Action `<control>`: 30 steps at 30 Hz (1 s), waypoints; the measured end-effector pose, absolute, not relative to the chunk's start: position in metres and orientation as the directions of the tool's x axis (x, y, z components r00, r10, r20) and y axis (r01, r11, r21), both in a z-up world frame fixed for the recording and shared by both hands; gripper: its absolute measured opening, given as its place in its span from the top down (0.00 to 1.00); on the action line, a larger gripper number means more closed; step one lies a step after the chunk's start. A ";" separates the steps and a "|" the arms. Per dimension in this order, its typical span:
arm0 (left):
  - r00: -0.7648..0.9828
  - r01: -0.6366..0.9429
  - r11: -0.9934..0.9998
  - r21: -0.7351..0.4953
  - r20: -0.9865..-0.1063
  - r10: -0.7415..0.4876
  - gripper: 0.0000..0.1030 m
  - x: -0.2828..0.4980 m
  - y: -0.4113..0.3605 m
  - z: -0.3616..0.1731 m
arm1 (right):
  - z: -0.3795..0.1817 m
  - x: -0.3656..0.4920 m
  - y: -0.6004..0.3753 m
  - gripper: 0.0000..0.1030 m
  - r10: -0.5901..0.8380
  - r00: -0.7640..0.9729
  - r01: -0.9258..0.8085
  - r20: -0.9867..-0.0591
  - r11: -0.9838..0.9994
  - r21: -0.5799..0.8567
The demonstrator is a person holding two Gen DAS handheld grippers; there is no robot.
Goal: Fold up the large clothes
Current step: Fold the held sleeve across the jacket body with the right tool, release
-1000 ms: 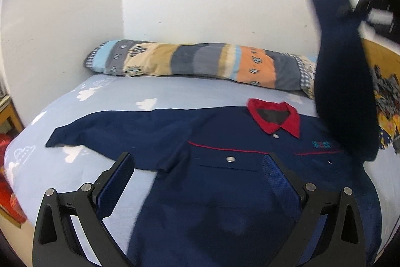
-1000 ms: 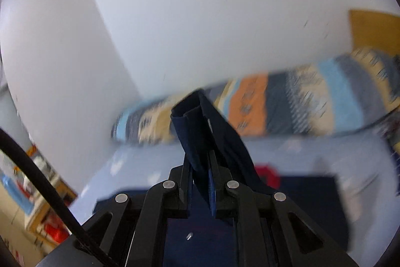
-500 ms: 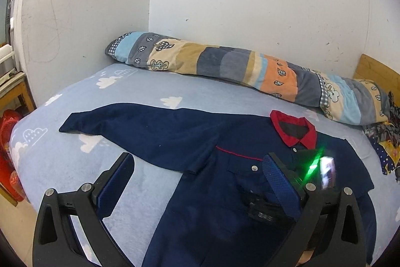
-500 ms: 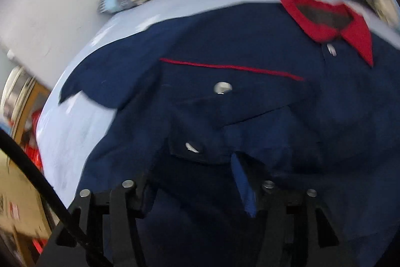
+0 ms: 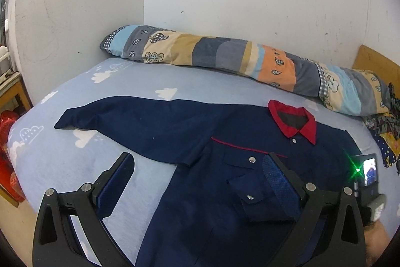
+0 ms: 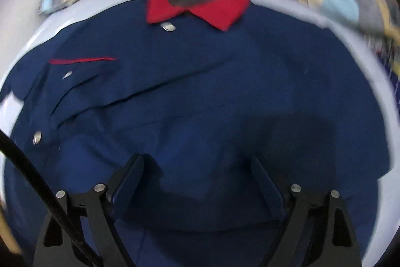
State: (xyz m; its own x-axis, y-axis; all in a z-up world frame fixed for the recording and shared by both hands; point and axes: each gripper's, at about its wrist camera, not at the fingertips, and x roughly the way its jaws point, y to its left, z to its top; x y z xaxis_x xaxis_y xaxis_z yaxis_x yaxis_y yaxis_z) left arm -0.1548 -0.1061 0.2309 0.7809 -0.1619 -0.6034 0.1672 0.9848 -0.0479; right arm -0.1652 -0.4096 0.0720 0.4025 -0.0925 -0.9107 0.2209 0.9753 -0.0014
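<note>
A big blue shirt (image 5: 200,167) with a red collar (image 5: 292,120) is lying flat on the bed (image 5: 62,167), in the middle and lower part of both views. One sleeve is lying folded over the chest; its cuff (image 5: 252,194) is showing in the lower middle of the left view. The other sleeve (image 5: 130,121) is stretching out flat toward the left.

The right gripper (image 6: 197,179) is pointing down over the shirt. Its jaws are opening wide, and no cloth is pinched between them. The left gripper (image 5: 197,179) is hanging over the shirt's left edge with its jaws wide apart, holding nothing.

So the sleeve-folding step is half done, I think. Next, the long sleeve probably needs grabbing near its end and laying across the chest.

Only the left view is showing the long sleeve and the striped pillow (image 5: 237,59) clearly. The right view is blurry, but it is looking straight down at the collar.
</note>
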 end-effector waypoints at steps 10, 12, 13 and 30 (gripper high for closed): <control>0.762 0.162 0.985 -0.061 -0.626 -0.164 0.01 -0.151 -0.101 0.224 | 0.073 -0.193 -0.394 0.07 -0.055 0.355 0.148 -0.933 0.989 -0.003; 0.762 0.159 0.986 -0.056 -0.627 -0.158 0.01 -0.151 -0.099 0.223 | 0.075 -0.201 -0.393 0.07 -0.080 0.364 0.141 -0.928 0.990 -0.030; 0.762 0.157 0.986 -0.056 -0.628 -0.157 0.01 -0.150 -0.097 0.223 | 0.080 -0.202 -0.390 0.09 -0.079 0.368 0.138 -0.926 0.990 -0.030; 0.692 0.138 0.988 -0.071 -0.707 -0.148 0.01 -0.138 -0.099 0.193 | 0.137 -0.261 -0.457 0.08 -0.012 0.486 0.368 -0.874 0.910 0.192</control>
State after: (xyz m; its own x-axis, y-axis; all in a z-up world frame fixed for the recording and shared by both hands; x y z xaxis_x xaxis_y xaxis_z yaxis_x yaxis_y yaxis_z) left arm -0.1383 -0.0993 0.1933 0.6918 -0.1477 -0.7068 0.1385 0.9878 -0.0709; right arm -0.2614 -0.4573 0.1369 0.4859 -0.0122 -0.8739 0.3685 0.9096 0.1921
